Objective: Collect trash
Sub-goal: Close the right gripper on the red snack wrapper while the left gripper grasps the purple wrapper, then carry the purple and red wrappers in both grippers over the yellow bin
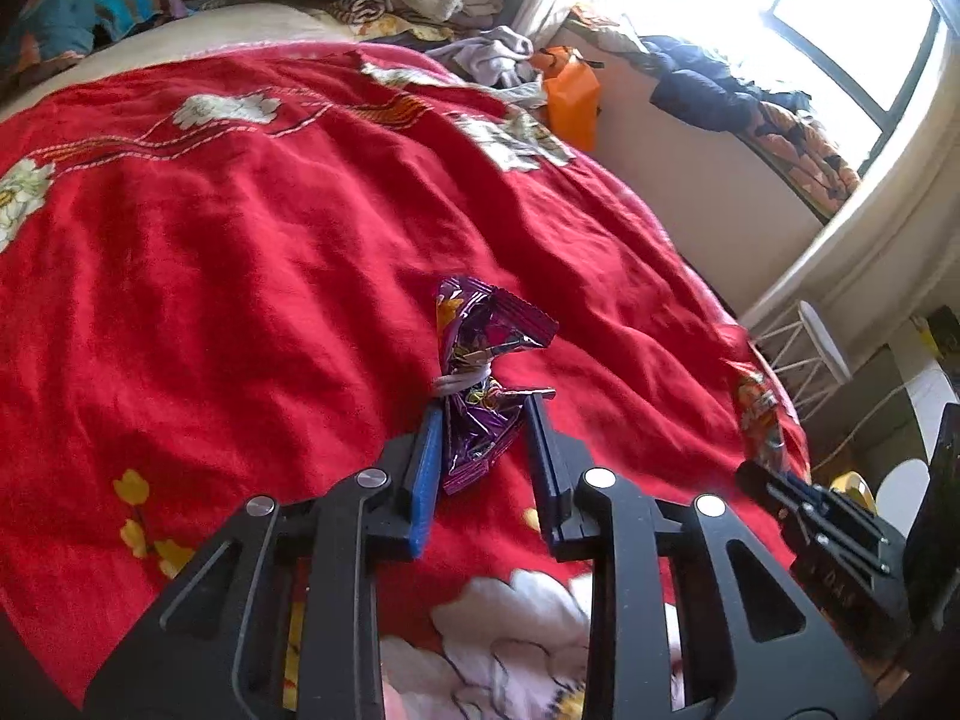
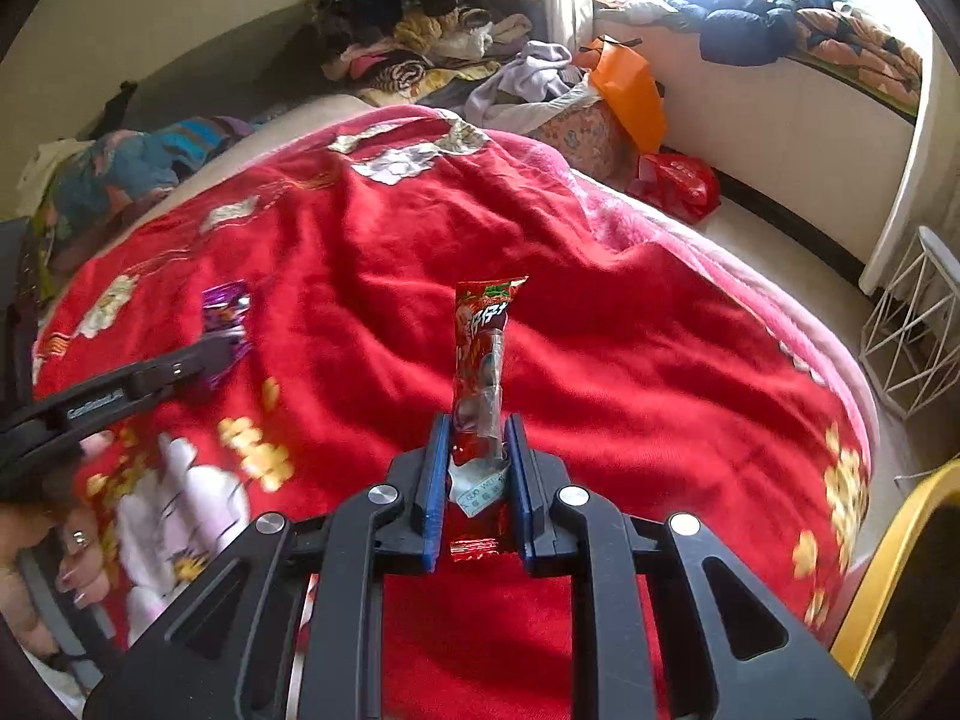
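A crumpled purple snack wrapper (image 1: 480,372) tied with a white band lies on the red flowered blanket (image 1: 240,252). My left gripper (image 1: 485,411) is open, its fingers on either side of the wrapper's lower end. It also shows in the right wrist view (image 2: 225,315), with the left gripper at it. My right gripper (image 2: 478,429) is shut on a red snack packet (image 2: 480,354), held upright above the blanket (image 2: 630,360). The packet (image 1: 759,414) and right gripper (image 1: 774,480) show at the right of the left wrist view.
Piles of clothes (image 2: 420,42) lie at the head of the bed. An orange bag (image 2: 627,93) and a red bag (image 2: 678,183) sit by the wall. A white wire stand (image 2: 912,312) stands on the floor at right. A yellow-rimmed object (image 2: 894,558) is at lower right.
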The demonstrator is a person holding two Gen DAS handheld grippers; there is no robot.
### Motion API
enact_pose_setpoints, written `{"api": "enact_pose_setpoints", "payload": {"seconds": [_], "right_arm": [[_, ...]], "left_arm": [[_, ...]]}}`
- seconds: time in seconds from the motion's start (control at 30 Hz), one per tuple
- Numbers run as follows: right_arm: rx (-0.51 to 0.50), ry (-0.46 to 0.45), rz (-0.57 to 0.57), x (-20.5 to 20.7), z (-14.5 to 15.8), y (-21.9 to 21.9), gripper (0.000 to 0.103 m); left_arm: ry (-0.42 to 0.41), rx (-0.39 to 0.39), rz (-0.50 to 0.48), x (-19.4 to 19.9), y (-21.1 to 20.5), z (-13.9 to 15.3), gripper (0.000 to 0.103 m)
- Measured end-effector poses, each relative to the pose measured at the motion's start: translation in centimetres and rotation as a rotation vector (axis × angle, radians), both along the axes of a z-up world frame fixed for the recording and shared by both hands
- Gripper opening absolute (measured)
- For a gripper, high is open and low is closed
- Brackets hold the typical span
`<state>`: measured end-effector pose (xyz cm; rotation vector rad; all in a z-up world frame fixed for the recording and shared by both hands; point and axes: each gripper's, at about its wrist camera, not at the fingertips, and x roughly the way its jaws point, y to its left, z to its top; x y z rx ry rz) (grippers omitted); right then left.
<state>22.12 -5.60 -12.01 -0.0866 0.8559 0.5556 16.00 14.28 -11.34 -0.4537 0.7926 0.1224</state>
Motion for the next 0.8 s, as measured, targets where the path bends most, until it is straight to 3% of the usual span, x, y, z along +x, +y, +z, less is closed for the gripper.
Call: {"api": "enact_pose_setpoints", "payload": {"seconds": [0.2,0.8], "right_arm": [[0.068,-0.002,-0.011,-2.2,1.5,-1.7,0.018],[0.131,-0.075,-0.092,-5.4,5.2,-7.5,0.018]], "left_arm": [[-0.039,0.0,-0.034,-0.6,-1.3,1.4,0.021],[-0.144,0.027,-0.161,-1.9,-6.6,5.9,0.02]]}}
